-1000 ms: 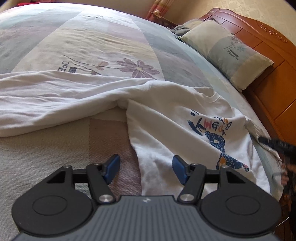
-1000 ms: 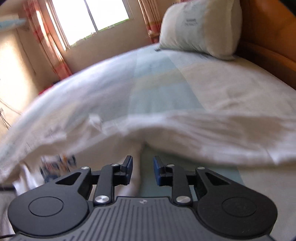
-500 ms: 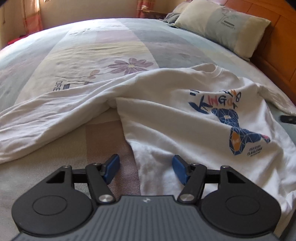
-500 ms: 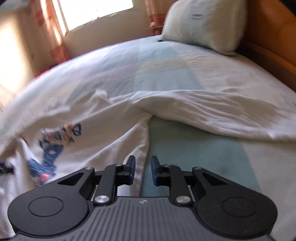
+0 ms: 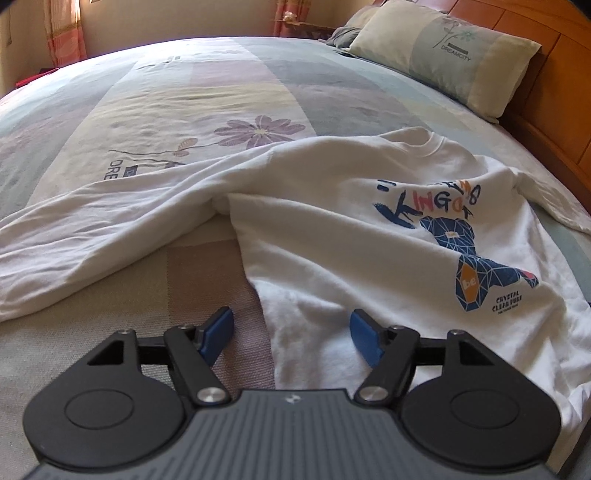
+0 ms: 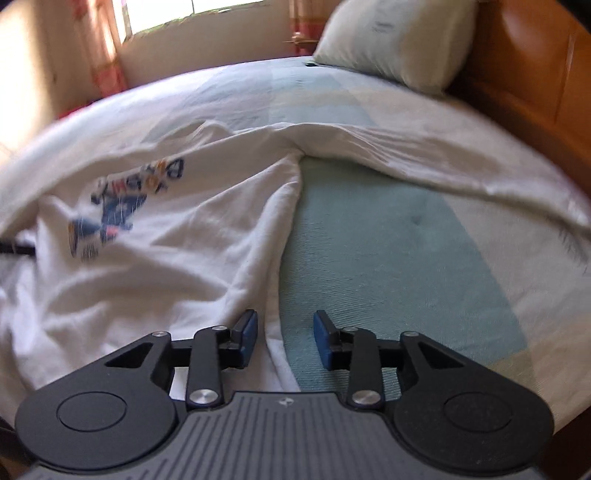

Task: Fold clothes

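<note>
A white long-sleeved sweatshirt (image 5: 332, 243) with a blue printed figure (image 5: 465, 258) lies face up and rumpled on the bed. One sleeve (image 5: 110, 221) stretches away to the left in the left wrist view. My left gripper (image 5: 291, 330) hovers over the shirt's lower side edge, its jaws opening, the cloth under them but not pinched. In the right wrist view the same sweatshirt (image 6: 166, 251) fills the left half, its other sleeve (image 6: 443, 155) running right. My right gripper (image 6: 284, 334) stands over the shirt's side edge, its jaws opening with nothing gripped.
The bed has a patchwork cover (image 5: 184, 103) with a purple flower print. A pillow (image 5: 450, 55) leans against the wooden headboard (image 5: 554, 110) at the far right. A window (image 6: 184, 14) and curtains lie beyond the bed. A dark object (image 6: 14, 247) pokes in at the left edge.
The left view swung so the whole shirt front shows, and its jaws spread a little. The right gripper moved toward the shirt's side edge; its jaws narrowed, then widened.
</note>
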Demonstrator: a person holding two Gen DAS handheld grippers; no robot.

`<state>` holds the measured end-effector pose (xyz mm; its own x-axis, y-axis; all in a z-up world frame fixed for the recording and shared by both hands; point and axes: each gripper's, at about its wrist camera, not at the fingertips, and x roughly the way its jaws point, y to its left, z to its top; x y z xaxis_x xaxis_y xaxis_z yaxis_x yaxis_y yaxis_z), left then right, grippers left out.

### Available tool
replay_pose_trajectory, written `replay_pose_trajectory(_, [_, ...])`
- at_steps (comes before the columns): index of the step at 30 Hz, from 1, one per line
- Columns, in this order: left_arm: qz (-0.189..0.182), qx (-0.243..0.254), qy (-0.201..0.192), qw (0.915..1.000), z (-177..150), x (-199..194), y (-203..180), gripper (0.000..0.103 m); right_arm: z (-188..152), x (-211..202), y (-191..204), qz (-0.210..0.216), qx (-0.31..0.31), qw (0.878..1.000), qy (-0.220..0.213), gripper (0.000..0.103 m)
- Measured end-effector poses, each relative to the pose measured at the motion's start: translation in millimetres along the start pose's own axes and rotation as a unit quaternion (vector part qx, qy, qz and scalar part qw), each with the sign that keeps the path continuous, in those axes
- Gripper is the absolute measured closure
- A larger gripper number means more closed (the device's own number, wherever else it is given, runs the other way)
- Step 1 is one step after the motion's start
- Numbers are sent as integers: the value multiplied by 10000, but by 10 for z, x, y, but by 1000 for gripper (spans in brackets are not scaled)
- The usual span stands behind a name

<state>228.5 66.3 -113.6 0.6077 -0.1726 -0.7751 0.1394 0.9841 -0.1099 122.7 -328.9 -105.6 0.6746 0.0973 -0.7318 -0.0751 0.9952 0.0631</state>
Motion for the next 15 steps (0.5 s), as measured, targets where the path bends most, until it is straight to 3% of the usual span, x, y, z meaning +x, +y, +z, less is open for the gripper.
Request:
replay_pose_trajectory(3, [6,-1,-10,10000,-6,6,-6,31,-31,-25,79,-40,-233,9997,73,68])
replay_pose_trajectory(4, [24,23,-13,10000,-9,8,-16,30,-36,-22,100,-39,-308,9995,77,76])
replay_pose_trajectory(5, [41,46,-16,10000,-11,10,-26,30,-37,-23,103,-24,-340,9994,76,92])
replay_pose_trajectory(6, [58,79,-15,10000,-14,11,-36,30,-35,-25,92,5,-334,9994,69,94])
replay_pose_trajectory(8, [79,202,29,9998,-21,2,-45,30,-28,-44,35,-38,-247,9997,37,95])
replay_pose_trajectory(12, [112,204,199,9995,-35,-102,17,29,2,-167,-262,-624,374,9973,-94,95])
replay_pose_trajectory(15, [-90,171,138,9997,-23,-278,-1,33,127,-263,-321,-491,454,9976,-202,86])
